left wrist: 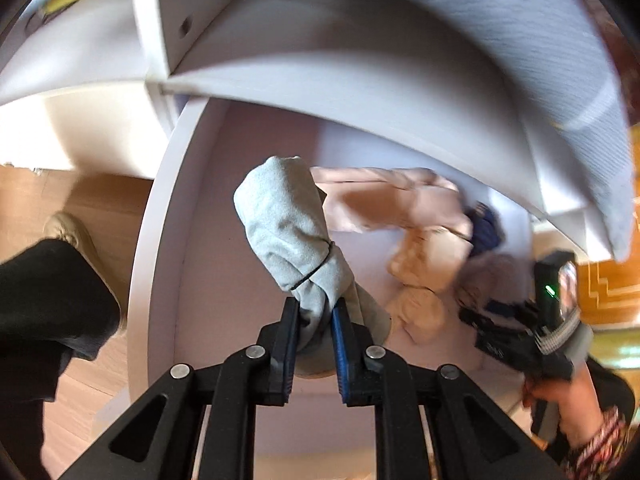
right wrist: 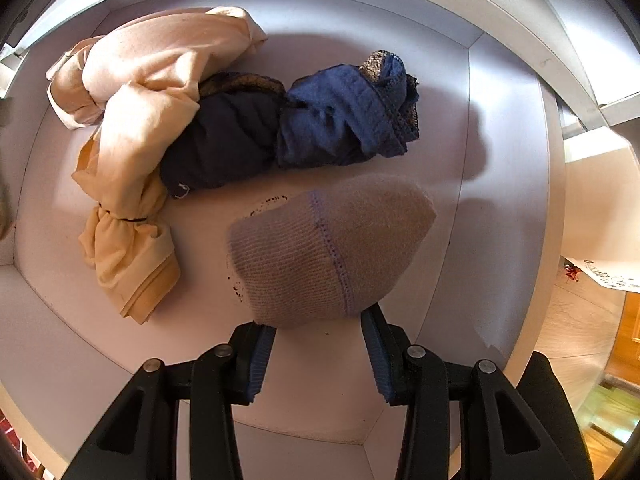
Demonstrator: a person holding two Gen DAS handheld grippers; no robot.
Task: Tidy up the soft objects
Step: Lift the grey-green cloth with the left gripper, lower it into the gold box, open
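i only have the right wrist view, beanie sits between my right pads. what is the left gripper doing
Observer: The left gripper is shut on a grey cloth bundle tied with a black band.
Operator: is it lying in the drawer
Observer: No, the grey cloth bundle hangs from the jaws, above the drawer floor.
Operator: can you see my right gripper from there
Observer: Yes, the right gripper shows at the right edge, held in a hand over the knit beanie; that view is too blurred to show its jaws.
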